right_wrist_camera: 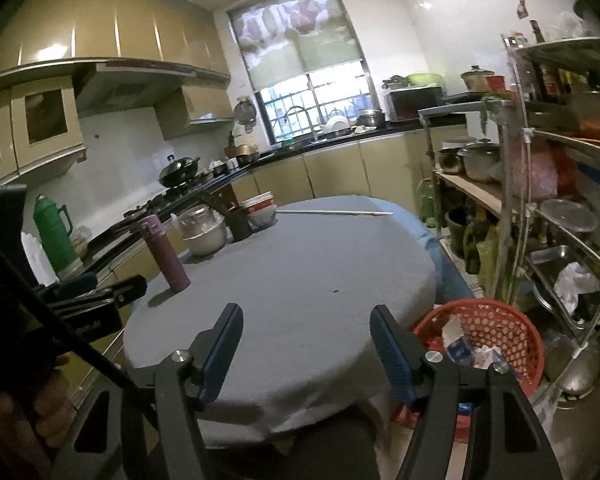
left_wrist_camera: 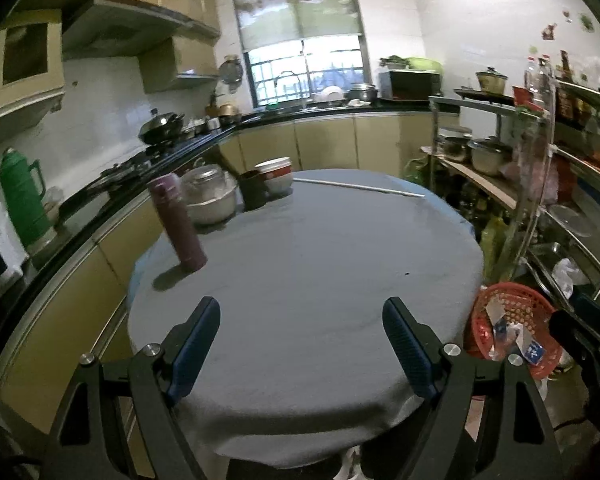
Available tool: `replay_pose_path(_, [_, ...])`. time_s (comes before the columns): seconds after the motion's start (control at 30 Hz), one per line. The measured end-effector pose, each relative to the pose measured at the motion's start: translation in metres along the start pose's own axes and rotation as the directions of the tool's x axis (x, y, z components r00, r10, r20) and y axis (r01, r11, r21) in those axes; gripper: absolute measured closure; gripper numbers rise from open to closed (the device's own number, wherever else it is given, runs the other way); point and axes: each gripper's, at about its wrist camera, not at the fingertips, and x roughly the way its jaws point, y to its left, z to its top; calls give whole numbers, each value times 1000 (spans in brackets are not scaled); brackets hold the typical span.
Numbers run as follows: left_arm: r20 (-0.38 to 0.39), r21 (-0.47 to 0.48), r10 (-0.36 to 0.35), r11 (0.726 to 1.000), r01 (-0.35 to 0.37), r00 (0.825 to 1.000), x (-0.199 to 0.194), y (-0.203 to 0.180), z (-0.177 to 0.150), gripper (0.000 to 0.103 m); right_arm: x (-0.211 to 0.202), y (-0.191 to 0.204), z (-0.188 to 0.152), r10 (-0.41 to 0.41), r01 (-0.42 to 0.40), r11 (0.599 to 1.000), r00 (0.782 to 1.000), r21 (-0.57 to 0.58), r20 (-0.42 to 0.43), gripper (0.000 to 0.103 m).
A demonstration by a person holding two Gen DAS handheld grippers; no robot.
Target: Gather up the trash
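A grey-clothed round table [left_wrist_camera: 300, 264] fills the kitchen. Left gripper [left_wrist_camera: 301, 322] and right gripper [right_wrist_camera: 306, 330] hover with jaws apart, holding nothing. The red basket [right_wrist_camera: 496, 328] at four o'clock holds what looks like crumpled wrappers [right_wrist_camera: 462, 346].

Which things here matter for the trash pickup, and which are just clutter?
Job:
red basket
paper scraps in it
left tongs, open
right tongs, open

Lying about:
purple flask
stacked bowls
dark cup
thin rod
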Motion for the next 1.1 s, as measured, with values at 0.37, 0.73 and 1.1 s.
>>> replay_pose_path(0.37, [-2, -90, 73, 993, -72, 997, -1, 53, -14, 19, 16, 59, 3, 29, -31, 995, 999, -91, -23, 33])
replay_pose_path(0.73, [40, -177, 143, 975, -134, 989, -5, 91, -14, 19, 40, 103, 17, 15, -25, 992, 997, -127, -74, 33])
replay_pose_path(1.1, [55, -168, 168, 973, -156, 984, -9, 92, -12, 19, 33, 119, 6, -11, 4, 982, 999, -188, -33, 33])
